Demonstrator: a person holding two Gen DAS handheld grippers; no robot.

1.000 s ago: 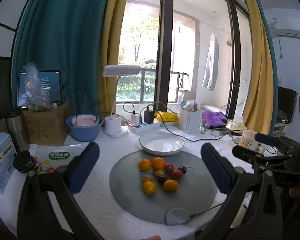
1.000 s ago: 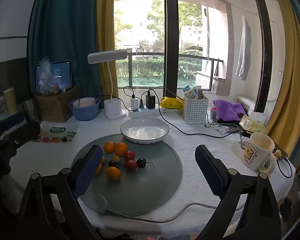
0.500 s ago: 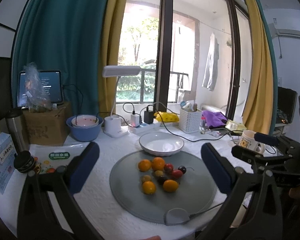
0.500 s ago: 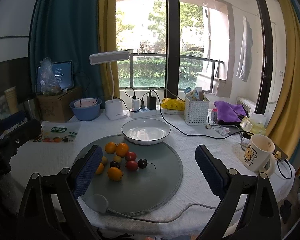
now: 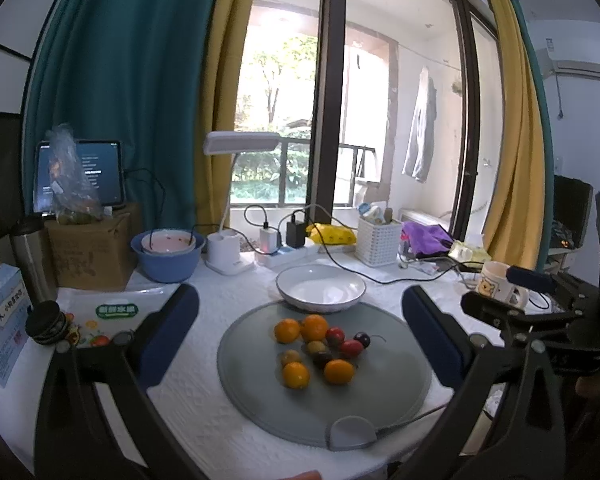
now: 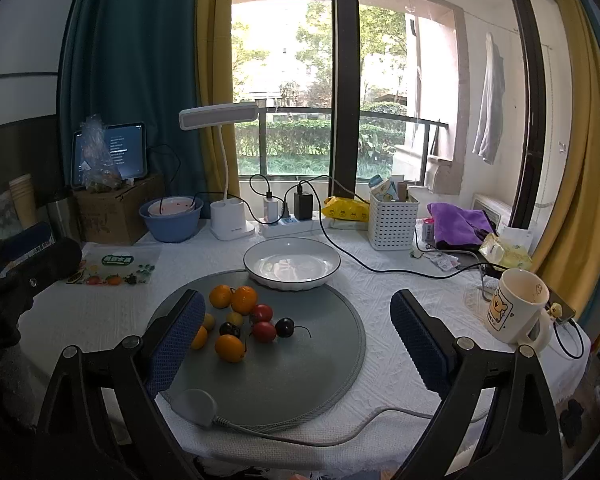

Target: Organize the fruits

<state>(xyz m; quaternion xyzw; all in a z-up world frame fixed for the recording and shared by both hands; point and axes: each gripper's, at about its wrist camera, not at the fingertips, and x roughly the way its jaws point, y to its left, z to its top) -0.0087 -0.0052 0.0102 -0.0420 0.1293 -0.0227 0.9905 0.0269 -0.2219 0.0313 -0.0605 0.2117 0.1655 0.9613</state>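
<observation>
A: Left wrist view first. What holds?

B: The left gripper [image 5: 300,320] hangs above the bench [image 5: 188,392], fingers [image 5: 168,332] spread wide, nothing between them. The fruits [image 5: 320,346] lie clustered on the grey mat [image 5: 380,400], with the white bowl [image 5: 321,287] empty just behind. Nothing has shifted since the earlier frame.

A: And the right wrist view?

B: The right gripper [image 6: 296,332] is released too, fingers [image 6: 416,336] wide apart. It has edged closer to the bench: the fruits [image 6: 244,320] sit a little larger, and the left finger pad now covers one orange's edge. The bowl [image 6: 292,263] touches the mat's [image 6: 300,380] far rim. The mug [image 6: 514,308] stands at the right.
</observation>
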